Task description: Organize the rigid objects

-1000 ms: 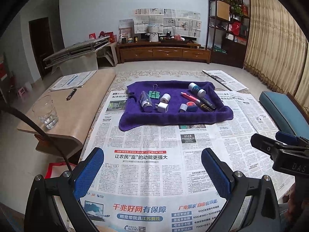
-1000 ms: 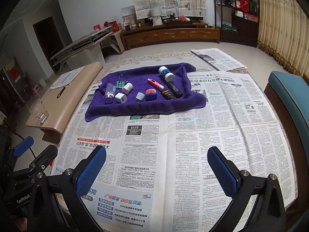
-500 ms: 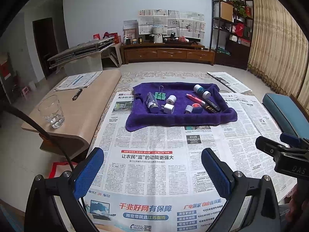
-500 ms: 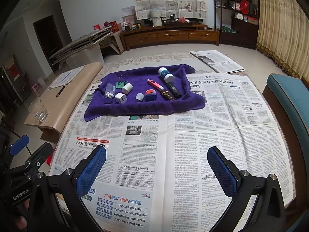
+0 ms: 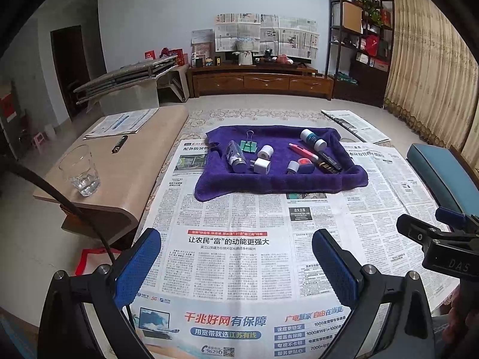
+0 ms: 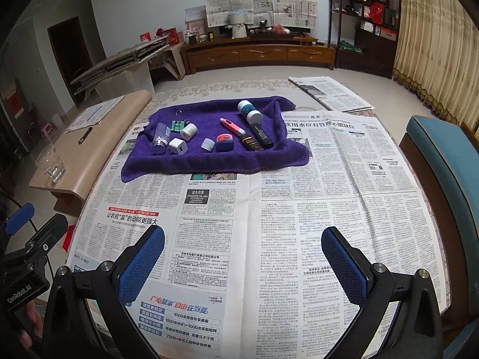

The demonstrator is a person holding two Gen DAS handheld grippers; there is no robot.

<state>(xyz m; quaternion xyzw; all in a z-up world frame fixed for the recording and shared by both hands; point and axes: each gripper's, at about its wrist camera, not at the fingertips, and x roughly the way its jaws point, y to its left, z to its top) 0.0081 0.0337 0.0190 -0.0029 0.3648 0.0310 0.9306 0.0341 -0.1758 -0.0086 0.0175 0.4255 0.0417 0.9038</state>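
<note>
Your left gripper [image 5: 236,261] and right gripper [image 6: 242,258] hang wide and empty, well short of the purple towel [image 6: 209,161]. Items there lie close-packed: charger cube [image 6: 177,145] touching small bottle [image 6: 161,139]. Risk: a wide approach knocks neighbours.

To your left, a drinking glass [image 5: 79,170] stands near a dark pen [image 5: 119,144] on the beige side table [image 5: 143,161]; a teal chair [image 6: 443,161] sits right.

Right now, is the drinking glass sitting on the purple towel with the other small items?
No, the drinking glass stands on the wooden side table, apart from the purple towel on the newspaper.
</note>
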